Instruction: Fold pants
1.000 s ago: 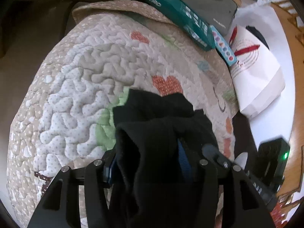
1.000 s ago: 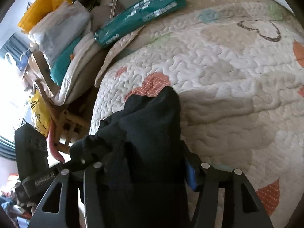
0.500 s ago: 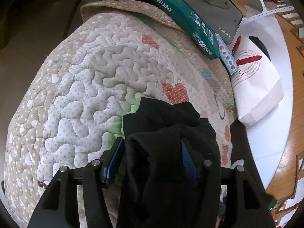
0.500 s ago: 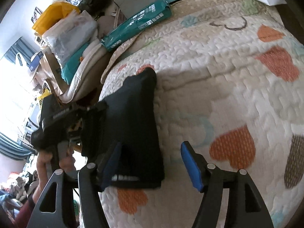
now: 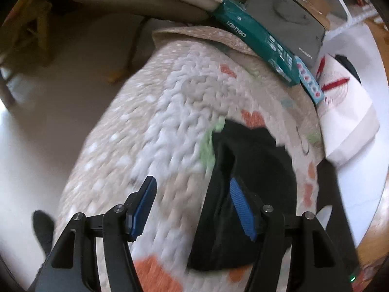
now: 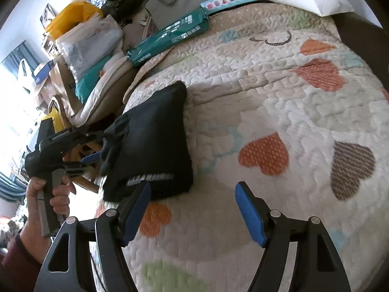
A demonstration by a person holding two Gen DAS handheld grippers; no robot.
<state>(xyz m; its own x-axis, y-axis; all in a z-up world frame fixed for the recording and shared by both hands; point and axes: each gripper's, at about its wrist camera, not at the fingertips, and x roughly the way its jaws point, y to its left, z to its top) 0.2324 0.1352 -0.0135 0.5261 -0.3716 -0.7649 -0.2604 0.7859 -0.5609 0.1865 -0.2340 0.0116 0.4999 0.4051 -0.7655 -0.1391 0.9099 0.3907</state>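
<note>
Folding looks essentially complete: the pants (image 6: 155,141) lie as a compact bundle near the quilt (image 6: 279,92) edge. Both left gripper (image 5: 192,206) and right gripper (image 6: 192,209) stand apart, holding nothing; only final tidying may remain.

1. The pants (image 6: 155,143) are black, folded into a compact, roughly rectangular bundle (white lettering shows along the lower edge).
2. In the right wrist view they lie left of centre on the quilt (image 6: 279,102), near its left edge.
3. In the left wrist view the pants (image 5: 252,170) sit lower right, blurred, with a crease down the middle.
</note>
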